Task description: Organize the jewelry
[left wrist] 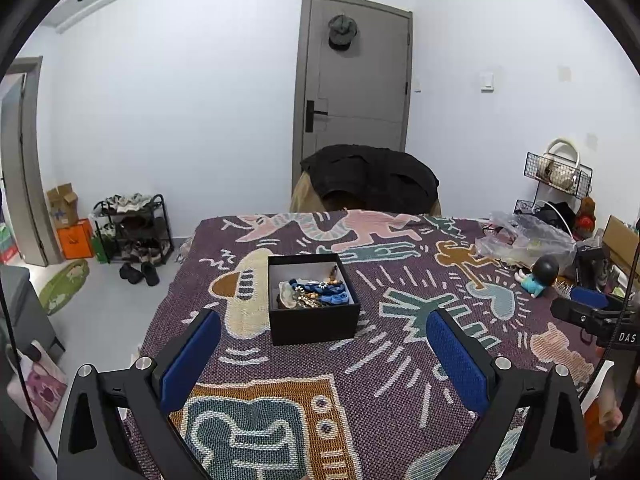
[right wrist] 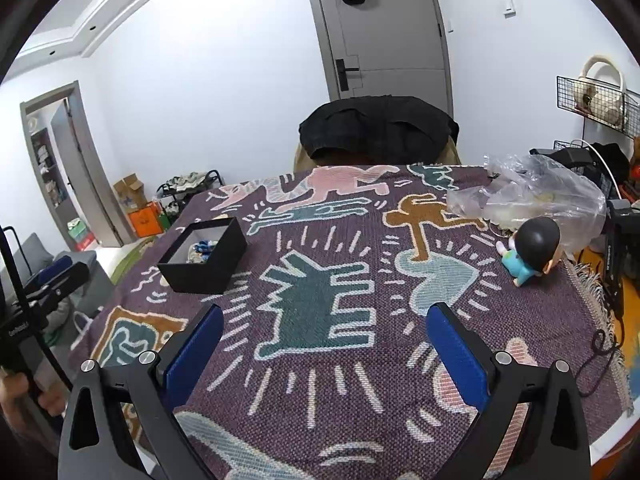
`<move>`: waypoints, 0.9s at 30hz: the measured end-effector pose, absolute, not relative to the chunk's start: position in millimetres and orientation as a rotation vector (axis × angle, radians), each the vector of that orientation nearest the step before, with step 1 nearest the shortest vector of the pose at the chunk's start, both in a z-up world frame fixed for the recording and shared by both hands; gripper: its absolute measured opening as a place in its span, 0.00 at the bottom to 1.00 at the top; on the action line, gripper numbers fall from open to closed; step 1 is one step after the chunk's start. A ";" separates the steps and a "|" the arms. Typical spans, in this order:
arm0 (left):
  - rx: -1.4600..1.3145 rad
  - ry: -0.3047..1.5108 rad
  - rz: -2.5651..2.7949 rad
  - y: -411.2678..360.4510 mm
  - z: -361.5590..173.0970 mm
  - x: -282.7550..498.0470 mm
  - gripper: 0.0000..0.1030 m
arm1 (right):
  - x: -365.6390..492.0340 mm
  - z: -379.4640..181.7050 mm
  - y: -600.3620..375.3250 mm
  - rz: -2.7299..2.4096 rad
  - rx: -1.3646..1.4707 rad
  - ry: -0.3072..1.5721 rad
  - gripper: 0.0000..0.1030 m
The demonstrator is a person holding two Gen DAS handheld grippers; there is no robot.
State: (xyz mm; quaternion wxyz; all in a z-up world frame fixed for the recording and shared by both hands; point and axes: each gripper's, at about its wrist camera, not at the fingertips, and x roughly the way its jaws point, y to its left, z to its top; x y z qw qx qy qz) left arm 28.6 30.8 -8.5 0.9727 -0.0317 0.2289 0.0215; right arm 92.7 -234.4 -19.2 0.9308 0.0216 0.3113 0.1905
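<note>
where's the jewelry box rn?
The black jewelry box sits open on the patterned blanket, dead ahead of the left gripper. In the right wrist view it lies far left, well away from the doll figurine.

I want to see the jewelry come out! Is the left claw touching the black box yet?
Apart. The left wrist view shows patterned blanket between the open left claw and the black box, which sits ahead of the fingertips.

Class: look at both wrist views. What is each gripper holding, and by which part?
Nothing. The left gripper and right gripper are both open and empty; the jewelry lies in the box.
</note>
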 end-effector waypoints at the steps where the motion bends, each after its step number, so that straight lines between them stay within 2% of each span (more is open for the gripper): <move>1: -0.063 0.462 0.043 30.8 -8.6 28.7 1.00 | 92.6 -19.3 -234.4 0.388 0.043 0.637 0.99; 27: -0.050 0.466 0.038 26.6 -9.5 31.2 1.00 | 93.3 -22.9 -239.9 0.340 0.048 0.645 0.99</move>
